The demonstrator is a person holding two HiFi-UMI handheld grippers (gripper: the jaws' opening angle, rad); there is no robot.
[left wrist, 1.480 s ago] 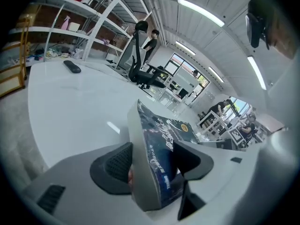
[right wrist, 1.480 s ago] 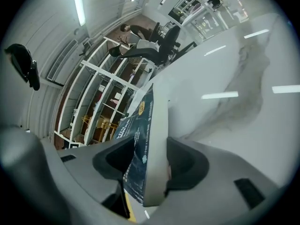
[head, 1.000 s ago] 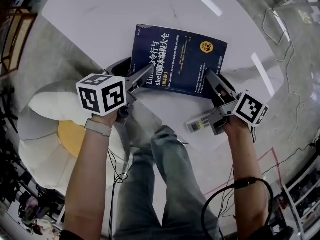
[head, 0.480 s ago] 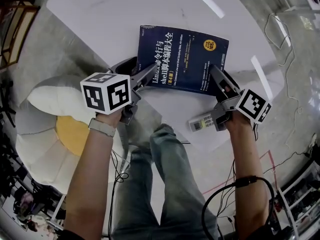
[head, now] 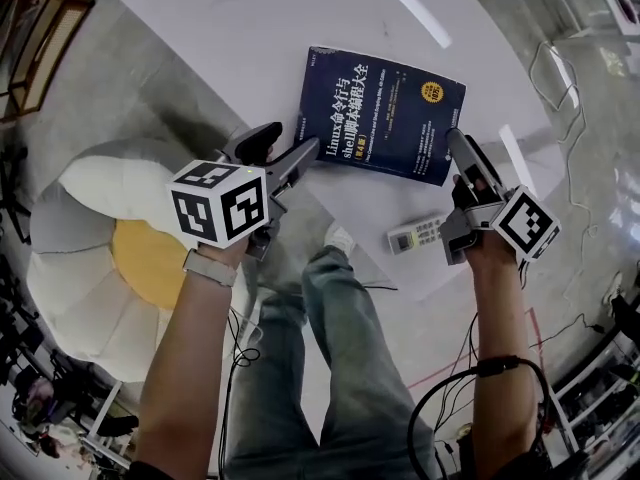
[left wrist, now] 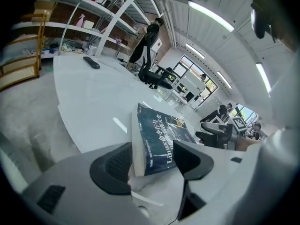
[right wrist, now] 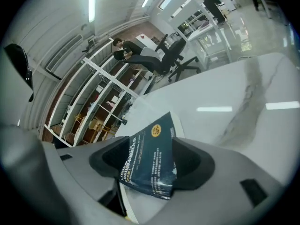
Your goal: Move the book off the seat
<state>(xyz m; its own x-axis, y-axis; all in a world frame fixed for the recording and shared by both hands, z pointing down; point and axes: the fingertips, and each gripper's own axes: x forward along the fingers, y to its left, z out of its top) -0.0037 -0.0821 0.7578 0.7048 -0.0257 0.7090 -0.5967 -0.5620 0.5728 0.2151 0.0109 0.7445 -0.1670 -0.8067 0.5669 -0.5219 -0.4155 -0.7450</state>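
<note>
The dark blue book (head: 382,116) lies flat on the white table (head: 230,28), cover up. My left gripper (head: 283,154) stands open at the book's near left corner; in the left gripper view the book (left wrist: 161,142) shows just ahead of the left gripper (left wrist: 152,165), untouched by the pads. My right gripper (head: 462,158) is at the book's near right edge, its jaws opening. In the right gripper view the corner of the book (right wrist: 150,165) shows between the right gripper (right wrist: 150,159) jaws, and the pads stand off it. The white and yellow seat (head: 110,253) is at lower left, off the table.
A white remote (head: 418,234) lies on the table near the right gripper. A black remote (left wrist: 91,62) lies far across the table. The person's legs (head: 335,348) are below the table edge. Cables (head: 560,88) run on the floor at right. Shelves (left wrist: 70,27) and office chairs (left wrist: 152,76) stand beyond.
Both grippers have drawn back a little from the book's near corners. The right jaws have spread wider and let go of the corner. The book rests on the table.
</note>
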